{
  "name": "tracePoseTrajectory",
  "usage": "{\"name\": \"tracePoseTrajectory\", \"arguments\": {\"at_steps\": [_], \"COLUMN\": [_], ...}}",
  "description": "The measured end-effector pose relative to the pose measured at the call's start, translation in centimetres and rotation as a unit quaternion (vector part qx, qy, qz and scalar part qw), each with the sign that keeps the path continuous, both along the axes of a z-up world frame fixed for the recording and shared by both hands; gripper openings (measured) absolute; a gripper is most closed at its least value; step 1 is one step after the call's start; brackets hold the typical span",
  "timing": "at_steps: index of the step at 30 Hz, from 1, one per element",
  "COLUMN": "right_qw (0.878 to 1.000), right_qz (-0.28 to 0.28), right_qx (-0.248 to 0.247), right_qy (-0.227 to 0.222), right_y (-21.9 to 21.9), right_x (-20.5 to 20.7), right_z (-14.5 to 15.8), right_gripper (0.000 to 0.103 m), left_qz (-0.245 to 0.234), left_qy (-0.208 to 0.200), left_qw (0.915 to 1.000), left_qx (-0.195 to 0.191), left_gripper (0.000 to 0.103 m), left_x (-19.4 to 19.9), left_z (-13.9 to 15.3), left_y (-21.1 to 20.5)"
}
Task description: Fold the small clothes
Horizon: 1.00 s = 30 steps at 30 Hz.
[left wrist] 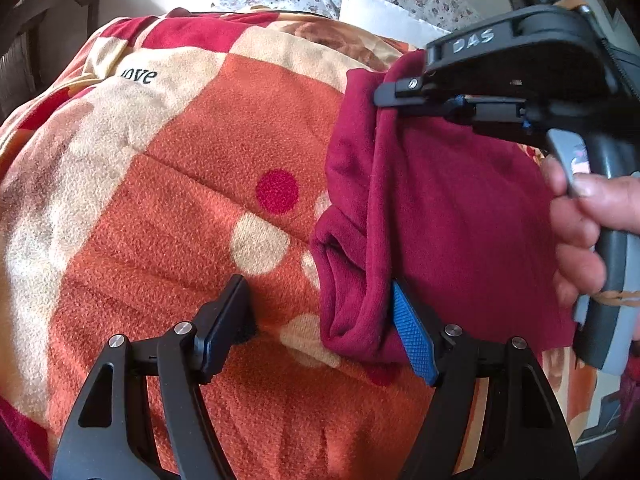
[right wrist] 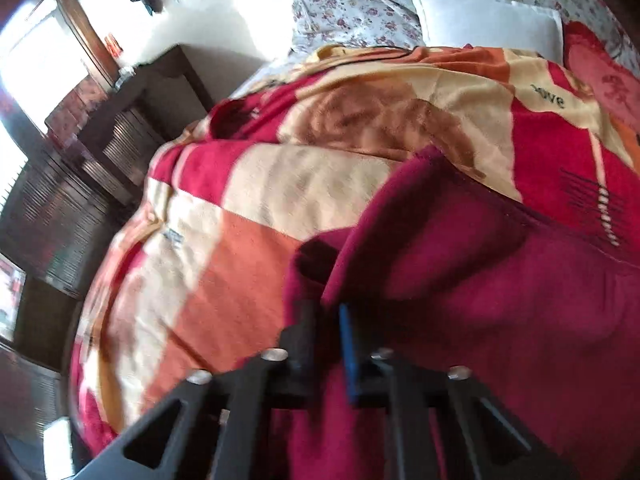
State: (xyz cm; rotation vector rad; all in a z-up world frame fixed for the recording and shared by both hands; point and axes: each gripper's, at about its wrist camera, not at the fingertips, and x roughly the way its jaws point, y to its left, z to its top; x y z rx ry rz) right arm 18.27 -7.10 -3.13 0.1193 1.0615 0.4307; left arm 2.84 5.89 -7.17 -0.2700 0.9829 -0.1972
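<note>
Right gripper (left wrist: 394, 92) clamps the maroon garment's (left wrist: 452, 216) far edge; left gripper (left wrist: 324, 320) open at its near fold, bare fleecy blanket (left wrist: 180, 200) left

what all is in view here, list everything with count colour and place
garment: one, maroon, folded on the blanket, right side of the left wrist view
blanket: one, orange, red and cream fleece, covering the bed
pillow: one, white, at the head of the bed
floral sheet: one, white with small flowers, beyond the blanket
dark wooden furniture: beside the bed
left gripper: jaws open, edging the garment
right gripper: jaws shut on the garment's top edge
hand: one, holding the right gripper
</note>
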Motion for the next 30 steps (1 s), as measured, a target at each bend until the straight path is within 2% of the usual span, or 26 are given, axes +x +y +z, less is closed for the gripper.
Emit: {"name": "tracePoseTrajectory", "arguments": {"at_steps": [3, 8, 11, 12, 13, 14, 15, 16, 19, 22, 24, 25, 26, 27, 28, 29, 30], "right_qw": [1.0, 1.0, 1.0, 1.0, 0.999, 0.999, 0.999, 0.998, 0.997, 0.992, 0.986, 0.985, 0.986, 0.986, 0.989, 0.993, 0.997], "right_qz": [0.013, 0.017, 0.0, -0.008, -0.014, -0.02, -0.021, -0.021, -0.01, -0.009, 0.003, 0.007, 0.007, 0.002, 0.0, -0.001, -0.005], "right_qx": [-0.002, -0.023, -0.009, -0.013, -0.023, -0.038, -0.045, -0.053, -0.073, -0.126, -0.165, -0.171, -0.169, -0.163, -0.148, -0.117, -0.079], "right_qy": [-0.011, 0.012, 0.016, 0.017, 0.016, 0.007, -0.001, -0.009, -0.006, 0.018, 0.006, -0.002, -0.009, -0.016, -0.016, -0.012, -0.003], "right_y": [0.4, 1.0, 0.2, 0.0, -0.1, 0.0, 0.1, 0.4, 1.9, 3.9, 5.0, 5.0, 4.8, 4.1, 3.2, 2.1, 0.7], "right_x": [0.2, 1.0, 0.6, 0.5, 0.4, 0.2, 0.1, 0.1, 0.4, 1.4, 1.6, 1.5, 1.4, 1.2, 1.1, 1.0, 1.1], "right_z": [0.7, -1.6, -0.7, -0.2, 0.2, 0.7, 0.9, 1.1, 0.8, -1.2, -2.3, -2.5, -2.5, -2.2, -1.9, -1.6, -1.2], "right_gripper": [0.007, 0.007, 0.008, 0.015, 0.035, 0.048, 0.068, 0.073, 0.073, 0.073, 0.075, 0.072, 0.067, 0.051, 0.042, 0.037, 0.022], "left_qz": [0.003, 0.004, 0.003, 0.004, 0.004, 0.006, 0.007, 0.008, 0.007, 0.006, 0.0, -0.004, -0.011, -0.017, -0.019, -0.015, -0.009], "left_qy": [0.001, 0.0, -0.001, -0.002, -0.004, -0.003, -0.004, -0.005, -0.008, -0.009, -0.01, -0.01, -0.011, -0.011, -0.013, -0.017, -0.022], "left_qw": [1.0, 1.0, 0.9999, 0.9999, 0.9999, 0.9999, 0.9999, 0.9999, 0.9998, 0.9996, 0.9997, 0.9997, 0.9997, 0.9997, 0.9997, 0.9997, 0.9996], "left_qx": [-0.007, -0.006, -0.015, -0.016, -0.015, -0.013, -0.012, -0.011, -0.018, -0.025, -0.023, -0.022, -0.017, -0.014, -0.011, -0.01, -0.011], "left_gripper": [0.072, 0.073, 0.073, 0.073, 0.073, 0.073, 0.073, 0.073, 0.073, 0.073, 0.073, 0.073, 0.073, 0.073, 0.073, 0.073, 0.073], "left_x": [-0.1, 0.0, 0.0, -0.1, -0.2, -0.2, -0.3, -0.4, -0.7, -1.0, -1.1, -1.2, -1.3, -1.3, -1.2, -1.2, -1.0], "left_z": [0.0, 0.0, 0.0, -0.1, 0.0, 0.0, 0.0, -0.1, -0.1, -0.1, 0.0, 0.0, 0.1, 0.3, 0.5, 0.8, 1.0], "left_y": [0.3, 0.3, 0.5, 0.6, 0.5, 0.5, 0.4, 0.4, 0.6, 0.9, 1.0, 1.1, 1.2, 1.3, 1.4, 1.6, 1.8]}}
